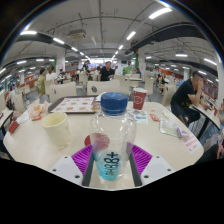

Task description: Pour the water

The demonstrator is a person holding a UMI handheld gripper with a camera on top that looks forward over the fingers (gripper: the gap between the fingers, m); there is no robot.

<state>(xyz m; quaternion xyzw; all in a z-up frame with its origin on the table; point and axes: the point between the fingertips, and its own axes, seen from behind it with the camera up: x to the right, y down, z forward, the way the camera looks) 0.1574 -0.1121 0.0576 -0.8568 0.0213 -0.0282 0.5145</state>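
One clear plastic bottle stands between your gripper's two fingers, upright, its long axis vertical and its blue screw cap pointing straight up. Your magenta pads sit close against both of its sides, narrowed to the bottle's width, though you cannot tell whether they truly press it or whether it rests on the table. The bottle is smooth and cylindrical, with a pale blue label low on its body.

Just ahead of your fingers to the left, a cream paper cup stands upright on the pale round-edged table. Beyond the bottle to the right stands a red cup. Farther beyond, a flat patterned board lies on the table, and people sit at other tables.
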